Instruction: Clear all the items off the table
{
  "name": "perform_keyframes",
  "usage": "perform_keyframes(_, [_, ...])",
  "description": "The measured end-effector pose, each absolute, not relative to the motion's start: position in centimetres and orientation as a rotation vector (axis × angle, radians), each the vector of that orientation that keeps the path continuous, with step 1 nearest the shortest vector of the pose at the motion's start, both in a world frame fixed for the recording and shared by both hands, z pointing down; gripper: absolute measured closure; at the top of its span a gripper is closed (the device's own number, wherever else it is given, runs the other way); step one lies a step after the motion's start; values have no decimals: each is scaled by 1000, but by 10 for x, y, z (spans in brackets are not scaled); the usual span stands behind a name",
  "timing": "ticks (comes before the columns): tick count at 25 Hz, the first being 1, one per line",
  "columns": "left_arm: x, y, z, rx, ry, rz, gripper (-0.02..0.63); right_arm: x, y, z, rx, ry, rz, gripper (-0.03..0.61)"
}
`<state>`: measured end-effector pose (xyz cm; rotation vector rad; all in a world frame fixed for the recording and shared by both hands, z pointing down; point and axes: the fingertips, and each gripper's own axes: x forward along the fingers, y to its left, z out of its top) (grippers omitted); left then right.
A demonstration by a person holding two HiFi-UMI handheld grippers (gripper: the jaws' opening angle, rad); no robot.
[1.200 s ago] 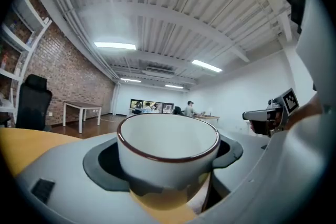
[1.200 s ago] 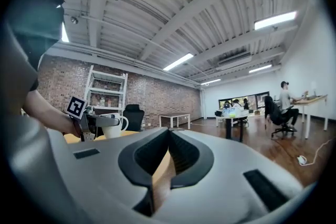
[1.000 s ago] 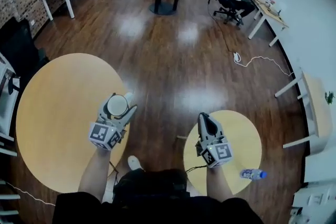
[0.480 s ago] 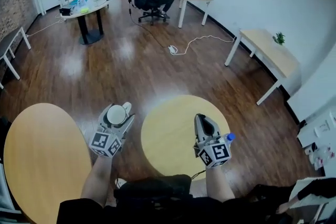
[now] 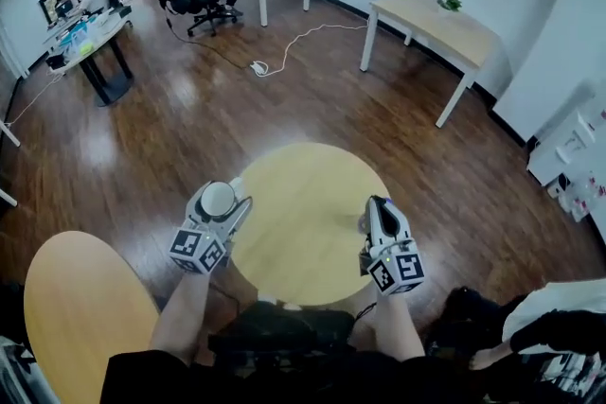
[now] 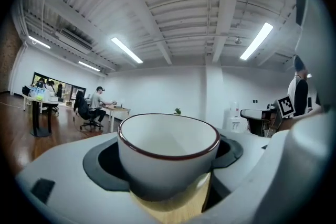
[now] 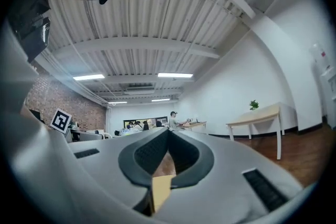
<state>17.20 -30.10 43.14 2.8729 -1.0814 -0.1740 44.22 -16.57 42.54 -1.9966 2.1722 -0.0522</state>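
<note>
A person stands in an open office with both bare forearms [image 5: 180, 322] stretched forward side by side. Each hand holds a gripper level, pointing away from the body. The left gripper [image 5: 220, 196] carries a white ceramic cup with a dark red rim [image 5: 218, 200], upright and mouth up. Its jaws are spread wide, with the pads against the cup's sides. Cup and left gripper hang just at the left edge of a small round yellow table [image 5: 303, 222], beside the dark wooden floor [image 5: 189, 118]. The right gripper [image 5: 377, 206] is empty, its jaw tips drawn together, and hovers over the table's right rim. A larger round yellow table [image 5: 80, 317] lies at near left, well apart from the cup. A pale desk with a small potted plant [image 5: 431, 19] stands at far right.

Compared with a second ago, the whole room has swung round. The small table, then under the right gripper alone, now sits between the two grippers. The larger table has slid from beneath the left gripper to the near left corner, and the desk with the plant has come into view. The cup stays in the same wide grip, and the right jaws stay closed.
</note>
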Motion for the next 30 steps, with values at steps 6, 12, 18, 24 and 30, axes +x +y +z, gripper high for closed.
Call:
perform_keyframes(6, [215, -327, 456, 2891, -900, -69, 198, 459, -169, 442, -2119, 2084, -114, 574])
perform_keyframes(12, [252, -343, 469, 2905, -749, -2, 198, 462, -177, 447, -2196, 2070, -144, 574])
perform_keyframes(18, [265, -346, 511, 2900, -623, 102, 198, 440, -185, 493, -2244, 2119, -287, 574])
perform_keyframes(24, [272, -357, 562, 2846, -580, 169, 198, 416, -195, 543, -2253, 2192, -427, 574])
perform_keyframes(30, [275, -365, 606, 2785, -568, 232, 198, 398, -193, 585, -2261, 2237, -582, 574])
